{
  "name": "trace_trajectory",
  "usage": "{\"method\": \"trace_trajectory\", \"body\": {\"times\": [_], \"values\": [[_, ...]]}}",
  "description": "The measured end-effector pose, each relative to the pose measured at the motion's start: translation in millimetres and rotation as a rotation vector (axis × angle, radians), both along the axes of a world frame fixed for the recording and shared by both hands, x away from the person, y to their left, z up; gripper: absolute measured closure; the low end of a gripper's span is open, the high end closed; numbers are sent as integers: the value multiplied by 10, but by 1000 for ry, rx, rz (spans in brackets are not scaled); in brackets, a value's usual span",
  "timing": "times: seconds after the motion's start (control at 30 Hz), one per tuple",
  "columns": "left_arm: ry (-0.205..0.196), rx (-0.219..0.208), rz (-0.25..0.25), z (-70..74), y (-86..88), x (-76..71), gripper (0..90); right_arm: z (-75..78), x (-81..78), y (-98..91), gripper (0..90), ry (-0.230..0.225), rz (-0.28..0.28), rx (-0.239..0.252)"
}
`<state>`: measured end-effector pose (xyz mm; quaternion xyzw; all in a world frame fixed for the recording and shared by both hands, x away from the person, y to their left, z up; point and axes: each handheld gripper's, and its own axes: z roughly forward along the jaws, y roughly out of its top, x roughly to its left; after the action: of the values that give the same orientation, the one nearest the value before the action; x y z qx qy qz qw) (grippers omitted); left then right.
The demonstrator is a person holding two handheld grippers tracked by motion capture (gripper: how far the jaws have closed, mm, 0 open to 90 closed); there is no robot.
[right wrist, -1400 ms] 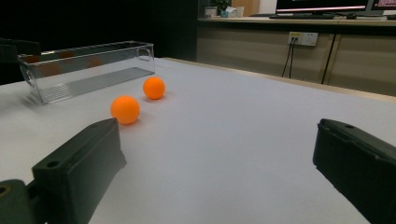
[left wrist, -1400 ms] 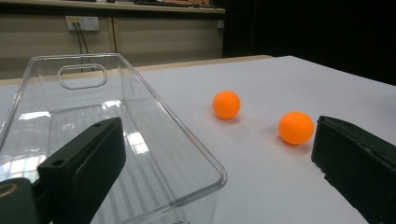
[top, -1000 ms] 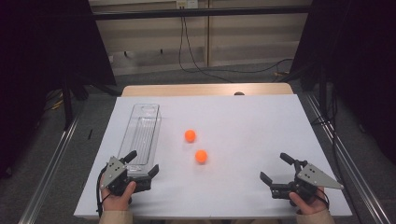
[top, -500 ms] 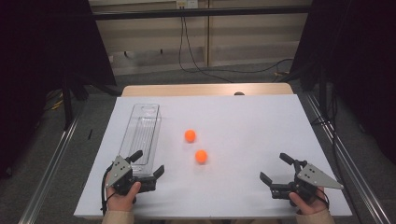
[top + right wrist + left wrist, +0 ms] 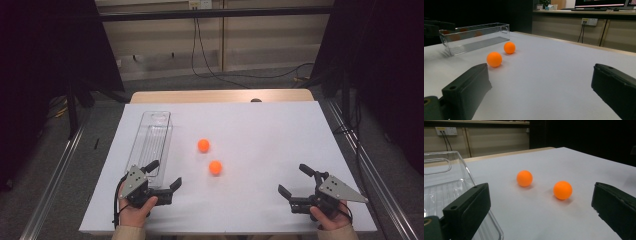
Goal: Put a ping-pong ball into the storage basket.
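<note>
Two orange balls lie on the white table: the far ball (image 5: pixel 203 145) (image 5: pixel 524 178) (image 5: pixel 509 47) and the near ball (image 5: pixel 215 167) (image 5: pixel 562 190) (image 5: pixel 494 59). A long clear plastic bin (image 5: pixel 152 140) (image 5: pixel 446 182) (image 5: pixel 474 35) stands empty to their left. My left gripper (image 5: pixel 165 173) (image 5: pixel 540 195) is open at the bin's near end, and one jaw overlaps the bin's corner. It points toward the balls. My right gripper (image 5: pixel 292 179) (image 5: pixel 539 75) is open at the near right, with nothing between its jaws.
The white table top (image 5: pixel 260 130) ends in a wooden strip (image 5: pixel 220 96) at the far edge. Metal rails (image 5: pixel 55 170) run along both sides of the table. A wall with sockets and hanging cables (image 5: pixel 200 30) lies beyond.
My left gripper has shifted slightly right along the near end of the bin. The right gripper and both balls have stayed put.
</note>
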<state>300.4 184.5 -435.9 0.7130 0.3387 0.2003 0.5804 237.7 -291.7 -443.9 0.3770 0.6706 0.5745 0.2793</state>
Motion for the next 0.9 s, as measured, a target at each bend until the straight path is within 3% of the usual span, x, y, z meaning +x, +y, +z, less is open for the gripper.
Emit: {"method": "trace_trajectory", "body": {"times": [0.9], "values": [[18,0,-60,18,-203,62,22,2,1,2,13,0,2,3]]}}
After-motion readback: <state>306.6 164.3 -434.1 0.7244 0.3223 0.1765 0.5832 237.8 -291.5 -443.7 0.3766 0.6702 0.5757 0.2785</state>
